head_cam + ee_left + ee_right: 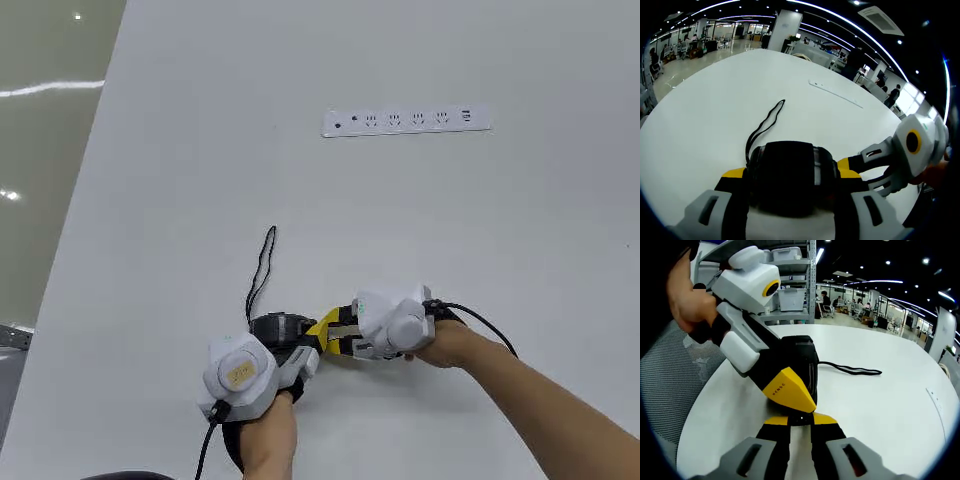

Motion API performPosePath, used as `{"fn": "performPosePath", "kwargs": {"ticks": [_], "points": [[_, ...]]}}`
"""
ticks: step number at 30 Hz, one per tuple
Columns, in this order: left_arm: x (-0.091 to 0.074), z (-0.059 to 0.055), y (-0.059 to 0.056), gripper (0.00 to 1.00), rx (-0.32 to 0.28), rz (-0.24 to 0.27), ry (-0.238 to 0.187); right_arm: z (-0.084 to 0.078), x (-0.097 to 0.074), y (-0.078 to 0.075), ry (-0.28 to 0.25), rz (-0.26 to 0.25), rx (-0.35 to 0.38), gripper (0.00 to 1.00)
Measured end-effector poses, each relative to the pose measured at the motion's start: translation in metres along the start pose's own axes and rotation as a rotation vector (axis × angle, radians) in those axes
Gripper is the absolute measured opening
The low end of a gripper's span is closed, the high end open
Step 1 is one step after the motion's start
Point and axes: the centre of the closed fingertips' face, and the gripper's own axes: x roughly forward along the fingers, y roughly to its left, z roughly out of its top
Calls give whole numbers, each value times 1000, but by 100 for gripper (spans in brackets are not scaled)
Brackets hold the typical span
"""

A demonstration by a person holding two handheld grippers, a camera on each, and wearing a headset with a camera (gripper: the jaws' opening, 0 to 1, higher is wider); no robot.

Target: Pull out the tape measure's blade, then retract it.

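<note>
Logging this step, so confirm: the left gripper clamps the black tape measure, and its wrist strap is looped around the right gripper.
Not quite: the wrist strap lies loose on the white table, clear of the right gripper, as the right gripper view shows. The left gripper does clamp the tape measure.

A: We see a black tape measure (801, 356) and black cord (860, 371) on a white table (450, 230).
B: We agree; the left gripper (791, 174) and right gripper (802, 420) are white-bodied, their jaws black, tipped yellow; the power strip (405, 120) is white too.
</note>
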Motion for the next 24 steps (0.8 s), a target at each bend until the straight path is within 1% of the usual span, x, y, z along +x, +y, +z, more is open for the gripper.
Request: {"fn": "performPosePath", "kwargs": {"ticks": [9, 13, 17, 21, 24], "points": [[0, 1, 0, 68, 3, 5, -2, 0, 0, 0, -2, -5, 6, 14], [0, 2, 0, 68, 10, 8, 6, 0, 0, 0, -2, -8, 12, 14], [0, 1, 0, 69, 11, 8, 23, 0, 0, 0, -1, -6, 21, 14], [1, 1, 0, 69, 16, 11, 27, 0, 0, 0, 2, -6, 24, 14], [0, 0, -1, 69, 33, 9, 33, 0, -1, 0, 3, -8, 22, 14]]}}
